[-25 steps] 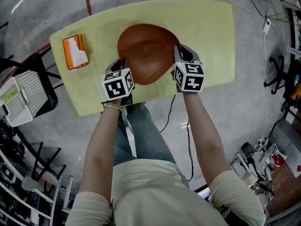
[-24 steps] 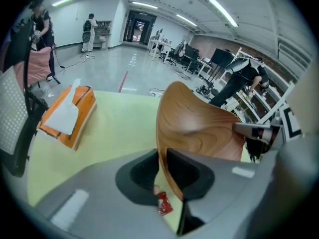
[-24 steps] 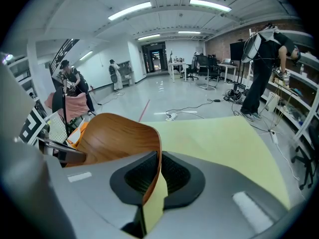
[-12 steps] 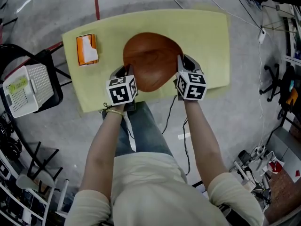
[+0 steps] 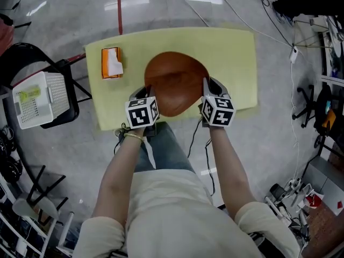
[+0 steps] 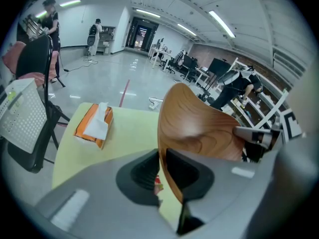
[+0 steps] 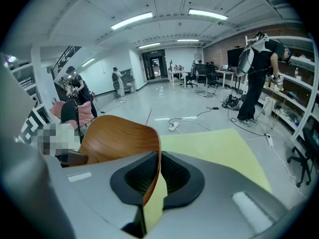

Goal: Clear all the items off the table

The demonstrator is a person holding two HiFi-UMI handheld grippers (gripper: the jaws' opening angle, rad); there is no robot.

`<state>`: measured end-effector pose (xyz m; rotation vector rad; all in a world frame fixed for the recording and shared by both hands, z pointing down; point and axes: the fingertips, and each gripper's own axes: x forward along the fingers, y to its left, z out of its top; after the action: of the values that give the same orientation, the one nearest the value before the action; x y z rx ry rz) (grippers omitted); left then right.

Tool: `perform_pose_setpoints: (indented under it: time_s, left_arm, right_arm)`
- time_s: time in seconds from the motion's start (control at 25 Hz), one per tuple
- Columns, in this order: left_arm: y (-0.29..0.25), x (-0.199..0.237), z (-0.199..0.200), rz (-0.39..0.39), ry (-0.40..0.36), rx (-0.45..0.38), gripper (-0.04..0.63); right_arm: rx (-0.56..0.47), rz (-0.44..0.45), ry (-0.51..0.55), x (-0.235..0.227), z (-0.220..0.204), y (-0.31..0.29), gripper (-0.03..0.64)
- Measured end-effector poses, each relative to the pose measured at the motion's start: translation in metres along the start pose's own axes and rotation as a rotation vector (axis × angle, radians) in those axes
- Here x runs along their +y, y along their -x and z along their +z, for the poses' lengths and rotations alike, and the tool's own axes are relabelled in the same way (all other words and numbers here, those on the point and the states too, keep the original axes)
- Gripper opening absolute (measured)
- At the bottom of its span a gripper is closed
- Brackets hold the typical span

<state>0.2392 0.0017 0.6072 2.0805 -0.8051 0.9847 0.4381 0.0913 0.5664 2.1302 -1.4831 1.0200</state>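
You've got the wooden bowl [image 5: 174, 87] pinched from both sides; your left gripper [image 5: 145, 93] is clamped on its left rim and your right gripper [image 5: 208, 87] on its right rim. The left gripper view shows both jaws squeezed onto the thin wooden wall, one pad inside and one outside; the right gripper view shows the same thing on the other edge, jaws nearly together with just the rim between them.

From the head view the bowl sits over the near half of the yellow table [image 5: 231, 58], between your two hands; in both gripper views the yellow top shows under the rim, so the bowl looks clear of the surface.

The only other thing on the table is the orange tissue box [image 5: 111, 62], off at the far left corner and well apart from the bowl, with a white tissue poking out of its top.

To the left of the table there's a white perforated basket [image 5: 40, 98] resting on a black chair [image 5: 72, 109]; a red line [image 5: 119, 7] and some cables [image 5: 226, 7] run across the grey floor beyond the far edge.
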Motion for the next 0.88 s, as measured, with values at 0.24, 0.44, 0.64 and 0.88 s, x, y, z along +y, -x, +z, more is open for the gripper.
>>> perform_pose_setpoints:
  time_s: [0.24,0.44,0.64,0.88]
  left_arm:
    - [0.031,0.003,0.0,-0.004,0.015,-0.013,0.049]
    - [0.06,0.01,0.002,-0.01,0.014,-0.035,0.048]
    - [0.086,0.02,0.008,-0.01,0.02,-0.062,0.046]
    - [0.117,0.042,0.007,0.003,0.066,-0.088,0.044]
  right_arm:
    - [-0.011,0.008,0.014,0.018,0.009,0.026,0.02]
    - [-0.031,0.018,0.014,0.037,0.016,0.045,0.02]
    - [-0.058,0.032,0.025,0.058,0.028,0.058,0.02]
    - [-0.083,0.071,0.056,0.094,0.036,0.075,0.018]
